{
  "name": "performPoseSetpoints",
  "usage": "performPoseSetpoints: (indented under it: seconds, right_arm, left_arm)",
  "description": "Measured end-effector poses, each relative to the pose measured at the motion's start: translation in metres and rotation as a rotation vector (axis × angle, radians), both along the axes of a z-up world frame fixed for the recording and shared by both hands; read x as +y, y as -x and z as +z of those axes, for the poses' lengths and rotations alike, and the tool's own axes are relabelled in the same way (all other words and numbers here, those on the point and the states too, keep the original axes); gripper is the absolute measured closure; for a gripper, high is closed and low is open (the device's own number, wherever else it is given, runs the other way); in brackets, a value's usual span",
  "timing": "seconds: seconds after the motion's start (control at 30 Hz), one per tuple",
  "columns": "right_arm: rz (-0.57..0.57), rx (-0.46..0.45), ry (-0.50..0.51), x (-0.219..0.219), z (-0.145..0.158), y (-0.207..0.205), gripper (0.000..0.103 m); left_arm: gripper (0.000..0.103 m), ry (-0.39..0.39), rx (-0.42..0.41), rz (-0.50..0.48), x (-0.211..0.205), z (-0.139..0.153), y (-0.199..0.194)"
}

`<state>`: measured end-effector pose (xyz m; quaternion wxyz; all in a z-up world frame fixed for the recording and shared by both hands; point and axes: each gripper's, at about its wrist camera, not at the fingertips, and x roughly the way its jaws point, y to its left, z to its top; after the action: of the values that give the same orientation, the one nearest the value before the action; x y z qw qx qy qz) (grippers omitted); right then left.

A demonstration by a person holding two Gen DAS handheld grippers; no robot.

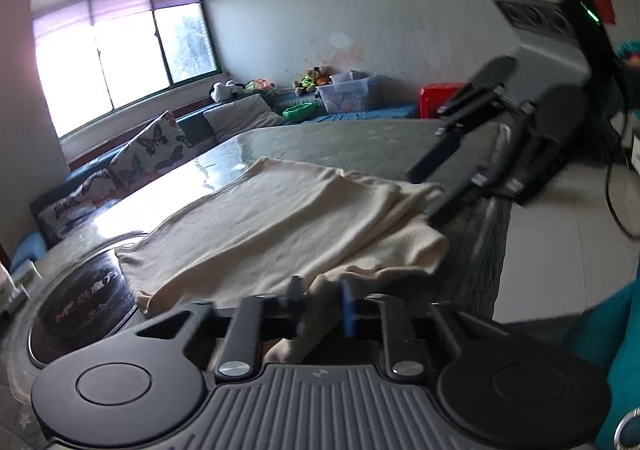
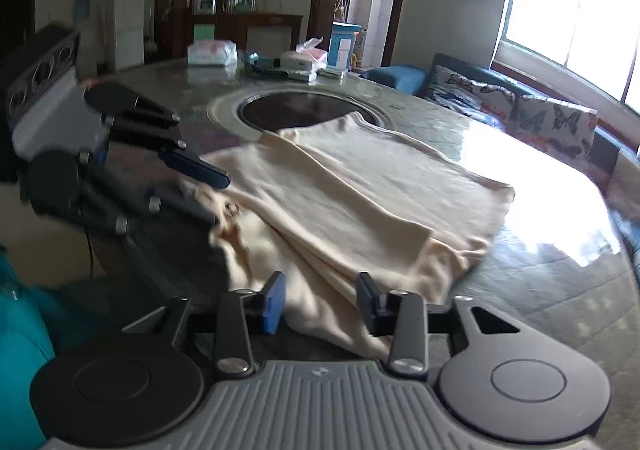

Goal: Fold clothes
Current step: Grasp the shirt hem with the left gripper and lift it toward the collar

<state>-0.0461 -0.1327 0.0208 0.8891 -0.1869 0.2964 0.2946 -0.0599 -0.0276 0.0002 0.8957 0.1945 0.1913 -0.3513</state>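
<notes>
Both grippers' parted fingers straddle the cream garment (image 2: 352, 193).

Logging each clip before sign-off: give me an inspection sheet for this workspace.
Surface: glossy grey-green stone table with a round dark inset hob.
Job's things: cream knit garment, partly folded, its near edge hanging over the table edge.
Clutter: plastic-wrapped packs and boxes at the far side.
Grippers: left gripper with fabric between its fingers, closure unclear; right gripper open over the garment edge.
Cables: black cable hanging beside the right gripper.
Surroundings: butterfly-print cushions, bright window.
</notes>
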Motion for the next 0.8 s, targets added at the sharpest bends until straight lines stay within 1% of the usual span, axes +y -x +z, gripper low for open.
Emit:
performPoseSetpoints:
  seconds: [0.1,0.13,0.2,0.37,0.47,0.5,0.53,0.6,0.63,0.7,0.73,0.8]
  right_arm:
    - [0.034,-0.03,0.043,-0.001,0.001,0.006,0.048]
    - [0.046,-0.04,0.055,-0.002,0.001,0.008,0.044]
    - [0.059,-0.044,0.065,0.001,-0.001,0.004,0.039]
    - [0.082,-0.043,0.077,0.011,-0.007,-0.01,0.039]
    - [0.095,-0.042,0.085,0.017,-0.011,-0.019,0.046]
    - [0.1,-0.042,0.087,0.019,-0.013,-0.022,0.053]
    - [0.104,-0.041,0.09,0.021,-0.014,-0.025,0.065]
    - [0.113,-0.041,0.095,0.025,-0.017,-0.031,0.076]
    - [0.116,-0.036,0.091,0.026,-0.017,-0.033,0.079]
    - [0.105,-0.02,0.072,0.024,-0.015,-0.034,0.085]
    - [0.094,-0.013,0.059,0.023,-0.015,-0.034,0.086]
    - [0.073,0.0,0.032,0.02,-0.013,-0.035,0.088]
  left_arm:
    - [0.088,0.039,0.019,0.028,0.005,0.01,-0.013]
    - [0.091,0.052,0.028,0.04,0.007,0.014,-0.018]
    - [0.092,0.073,0.05,0.056,0.01,0.019,-0.027]
    - [0.092,0.098,0.089,0.086,0.016,0.023,-0.045]
    - [0.092,0.089,0.092,0.075,0.014,0.022,-0.042]
    - [0.091,0.084,0.091,0.07,0.015,0.021,-0.04]
    - [0.088,0.078,0.09,0.065,0.015,0.02,-0.038]
    - [0.087,0.057,0.077,0.058,0.018,0.017,-0.031]
    - [0.085,0.045,0.063,0.054,0.021,0.016,-0.025]
    - [0.071,0.011,0.041,0.06,0.025,0.011,-0.016]
    - [0.058,-0.005,0.03,0.063,0.027,0.008,-0.012]
    - [0.057,-0.048,0.006,0.064,0.031,0.002,-0.007]
